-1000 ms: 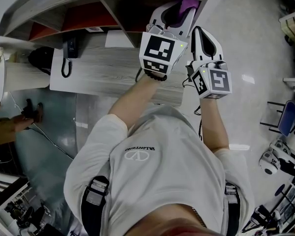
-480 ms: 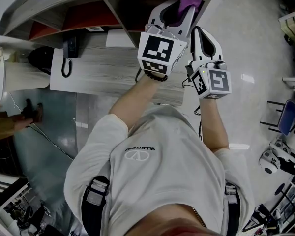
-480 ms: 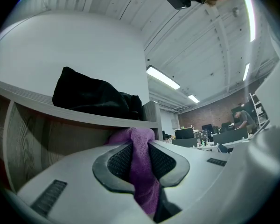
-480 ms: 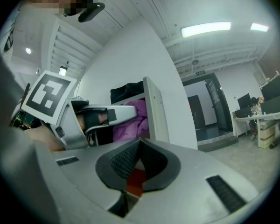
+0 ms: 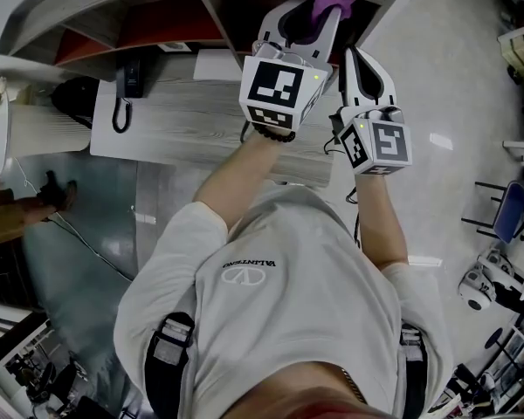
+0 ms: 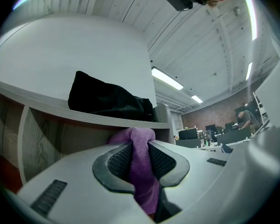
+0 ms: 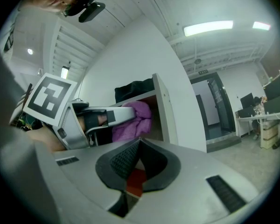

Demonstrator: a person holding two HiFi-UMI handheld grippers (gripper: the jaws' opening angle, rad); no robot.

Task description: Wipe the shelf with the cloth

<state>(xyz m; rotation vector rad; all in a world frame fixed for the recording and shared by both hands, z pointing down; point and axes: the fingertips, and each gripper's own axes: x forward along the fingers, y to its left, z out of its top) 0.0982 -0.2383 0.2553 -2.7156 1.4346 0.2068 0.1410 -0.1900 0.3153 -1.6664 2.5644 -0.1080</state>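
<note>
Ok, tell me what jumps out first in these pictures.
The purple cloth comes first: the left gripper is clamped on it, up at the shelf opening. Next is a black heap lying on the shelf's top board, above the cloth. The right gripper hangs beside the left, jaws together on nothing.

The white plastic left gripper (image 5: pixel 313 11) is raised forward, jaws clamped on a purple fuzzy cloth (image 6: pixel 142 171); the matching right gripper (image 5: pixel 360 66) is held just beside it, jaws pressed together.
</note>
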